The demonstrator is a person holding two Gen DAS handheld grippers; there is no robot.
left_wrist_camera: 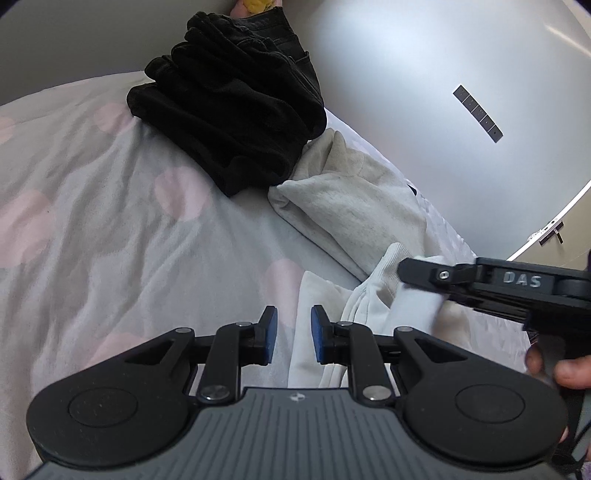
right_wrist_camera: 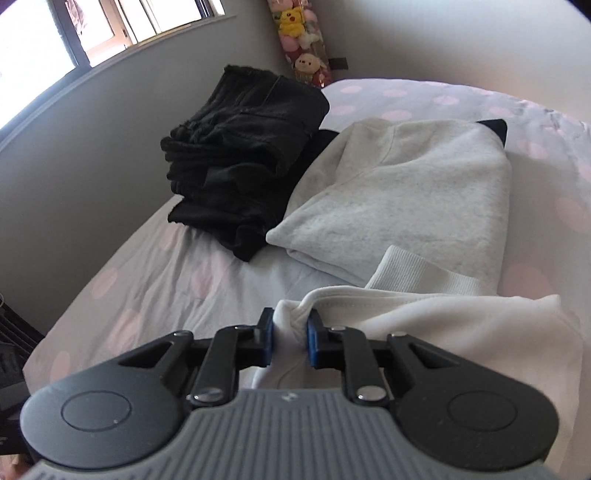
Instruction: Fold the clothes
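Note:
A white garment [right_wrist_camera: 443, 325] lies crumpled near me on the bed, its ribbed cuff [right_wrist_camera: 417, 273] turned up. My right gripper [right_wrist_camera: 290, 328] is shut on a bunched fold of it between the blue pads. In the left wrist view that same right gripper [left_wrist_camera: 402, 271] comes in from the right with white cloth [left_wrist_camera: 413, 306] hanging from it. My left gripper [left_wrist_camera: 293, 332] hovers over the garment's left edge [left_wrist_camera: 314, 295], jaws a little apart and nothing pinched. Beyond lie a folded light grey sweatshirt [right_wrist_camera: 406, 192] and a pile of folded black clothes [right_wrist_camera: 243, 147].
The bed has a pale sheet with pink dots [right_wrist_camera: 166, 277]. It runs along a grey wall under a window [right_wrist_camera: 44, 33]. Plush toys [right_wrist_camera: 299, 33] stand in the far corner. A person's hand [left_wrist_camera: 569, 373] holds the right gripper's handle. Dark objects [right_wrist_camera: 14, 343] sit beside the bed.

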